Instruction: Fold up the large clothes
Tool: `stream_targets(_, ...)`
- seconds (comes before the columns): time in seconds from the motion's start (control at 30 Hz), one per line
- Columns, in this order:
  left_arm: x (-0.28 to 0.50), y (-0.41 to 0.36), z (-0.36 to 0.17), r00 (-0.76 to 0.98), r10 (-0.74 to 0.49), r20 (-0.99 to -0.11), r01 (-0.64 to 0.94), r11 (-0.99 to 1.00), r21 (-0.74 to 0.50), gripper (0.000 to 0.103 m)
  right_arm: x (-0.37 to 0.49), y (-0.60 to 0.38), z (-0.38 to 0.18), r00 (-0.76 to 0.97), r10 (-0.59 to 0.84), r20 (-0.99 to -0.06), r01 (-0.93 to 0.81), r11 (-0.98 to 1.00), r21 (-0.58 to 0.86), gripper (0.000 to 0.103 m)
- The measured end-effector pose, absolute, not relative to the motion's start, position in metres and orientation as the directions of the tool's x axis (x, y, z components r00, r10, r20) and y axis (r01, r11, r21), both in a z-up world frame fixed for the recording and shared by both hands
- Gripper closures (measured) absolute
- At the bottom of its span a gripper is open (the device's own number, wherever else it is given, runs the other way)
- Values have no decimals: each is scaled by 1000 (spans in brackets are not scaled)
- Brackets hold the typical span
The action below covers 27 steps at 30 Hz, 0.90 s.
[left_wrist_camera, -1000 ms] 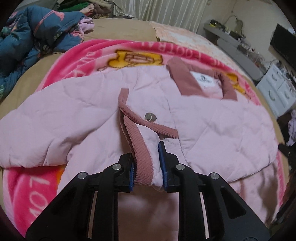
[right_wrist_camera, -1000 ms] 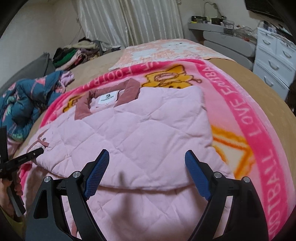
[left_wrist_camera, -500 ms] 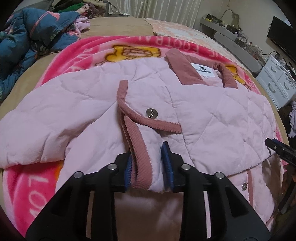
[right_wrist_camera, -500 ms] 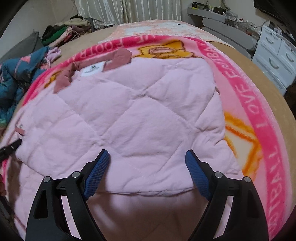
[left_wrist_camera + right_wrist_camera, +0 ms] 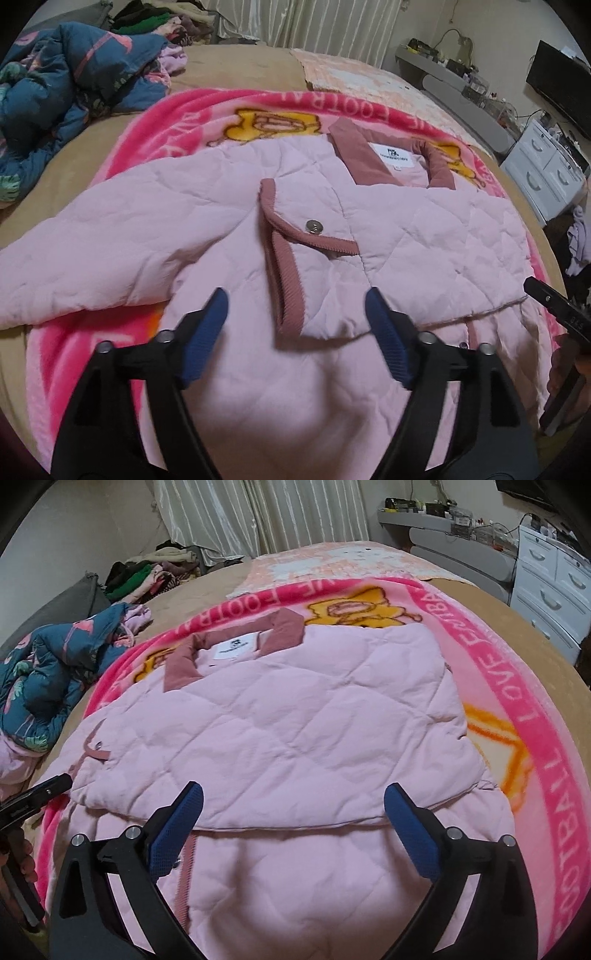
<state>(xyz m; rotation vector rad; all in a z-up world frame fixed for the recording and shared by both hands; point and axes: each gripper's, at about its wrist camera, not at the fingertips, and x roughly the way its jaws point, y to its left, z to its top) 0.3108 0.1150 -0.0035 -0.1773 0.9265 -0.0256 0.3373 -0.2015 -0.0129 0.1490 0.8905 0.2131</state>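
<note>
- While the pink jacket (image 5: 406, 236) lies on the blanket (image 5: 177, 122), sleeve cuff (image 5: 288, 295) folded across at 12 o'clock, the left hand-held gripper (image 5: 295, 332) hovers spread, empty.
- Right hand-held gripper (image 5: 291, 819) hovers spread over the folded edge, apparently ready to grip.

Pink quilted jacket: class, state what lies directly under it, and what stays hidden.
Under the pink quilted jacket lies a pink cartoon blanket, spread on a tan bed cover. The blanket's middle is covered by the jacket, so its full picture cannot be seen.
</note>
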Motion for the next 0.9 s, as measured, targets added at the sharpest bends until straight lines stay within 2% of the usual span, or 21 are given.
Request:
stream_targets(0.03,305,117,-1,608,-98,-788,-55,985,-164,21,335,-198,-10,612,252,-749,-129,967,220,5)
stream_targets(0.13,292,123,3,622,-82,-779,-74,984,-163,10,328,-187,-2,621,270,-736,-154,963,223,4)
stream_targets(0.9,243,199,23,676,59,-735,-248,957,-152,9,304,-85,46,644,336,-687,-316,935,161,4)
